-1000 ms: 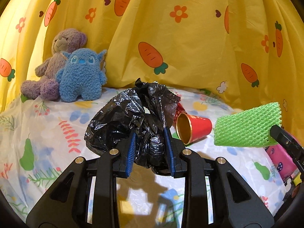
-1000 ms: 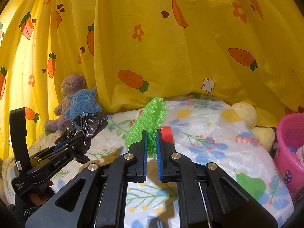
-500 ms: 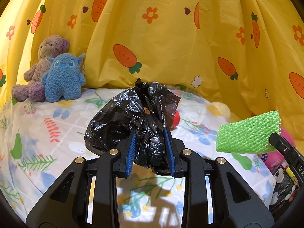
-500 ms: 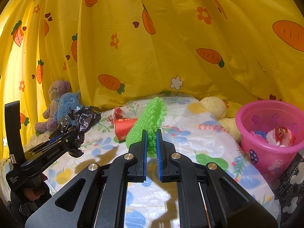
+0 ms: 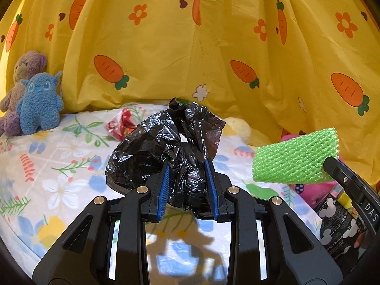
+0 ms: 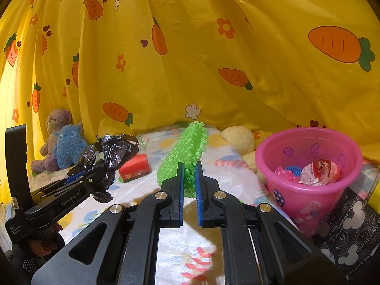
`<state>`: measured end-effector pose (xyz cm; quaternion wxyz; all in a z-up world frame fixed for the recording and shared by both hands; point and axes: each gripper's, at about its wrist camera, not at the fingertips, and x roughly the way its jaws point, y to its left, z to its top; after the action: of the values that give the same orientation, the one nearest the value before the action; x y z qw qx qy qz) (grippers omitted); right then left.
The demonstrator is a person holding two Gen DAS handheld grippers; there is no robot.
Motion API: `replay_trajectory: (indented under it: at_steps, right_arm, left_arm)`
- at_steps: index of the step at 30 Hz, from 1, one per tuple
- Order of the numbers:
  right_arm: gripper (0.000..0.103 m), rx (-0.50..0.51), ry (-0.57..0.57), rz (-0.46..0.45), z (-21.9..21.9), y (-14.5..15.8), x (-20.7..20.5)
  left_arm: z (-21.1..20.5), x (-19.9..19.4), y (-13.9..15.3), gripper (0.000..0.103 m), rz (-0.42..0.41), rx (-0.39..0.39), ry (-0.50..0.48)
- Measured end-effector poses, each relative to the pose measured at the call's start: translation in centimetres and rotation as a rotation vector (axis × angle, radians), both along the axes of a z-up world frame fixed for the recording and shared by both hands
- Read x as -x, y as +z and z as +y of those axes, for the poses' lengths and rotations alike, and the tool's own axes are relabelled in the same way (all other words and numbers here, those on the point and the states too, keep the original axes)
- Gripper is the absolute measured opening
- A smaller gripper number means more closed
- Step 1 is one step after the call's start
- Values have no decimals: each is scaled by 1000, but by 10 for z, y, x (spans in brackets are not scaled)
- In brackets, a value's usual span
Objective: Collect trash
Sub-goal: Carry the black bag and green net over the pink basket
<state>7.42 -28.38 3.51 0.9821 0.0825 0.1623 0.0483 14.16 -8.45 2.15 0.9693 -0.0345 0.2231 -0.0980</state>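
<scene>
My left gripper point(image 5: 187, 175) is shut on a crumpled black plastic bag point(image 5: 166, 147) and holds it above the table; it also shows in the right wrist view point(image 6: 111, 152). My right gripper point(image 6: 189, 178) is shut on a green foam net point(image 6: 187, 149), also in the left wrist view point(image 5: 294, 159). A pink bucket point(image 6: 306, 187) with wrappers inside stands at the right. A red paper cup point(image 6: 135, 167) lies on the flowered tablecloth point(image 6: 228, 166). A red-white wrapper point(image 5: 120, 124) lies further back.
A yellow carrot-print curtain point(image 5: 190, 47) hangs behind the table. A purple bear point(image 5: 21, 90) and a blue plush point(image 5: 39, 109) sit at the back left. A cream plush ball point(image 6: 237, 139) lies near the bucket. A black printed bag point(image 6: 349, 232) is at the right edge.
Both grippers have swung right with their loads. The pink bucket has come closer in the right wrist view. The plush toys have slid to the left.
</scene>
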Motion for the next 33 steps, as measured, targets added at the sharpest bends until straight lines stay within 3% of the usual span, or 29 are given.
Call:
replay_trajectory:
  at_steps: [17, 27, 33]
  right_arm:
    - [10, 31, -278, -65, -95, 15, 1]
    - [10, 44, -381, -42, -132, 8, -16]
    - [10, 53, -410, -29, -144, 3, -23]
  left_arm:
    - [-134, -25, 18, 28, -35, -19, -301]
    - [-190, -48, 20, 28, -15, 34, -450]
    - [-209, -66, 11, 29, 38, 77, -499]
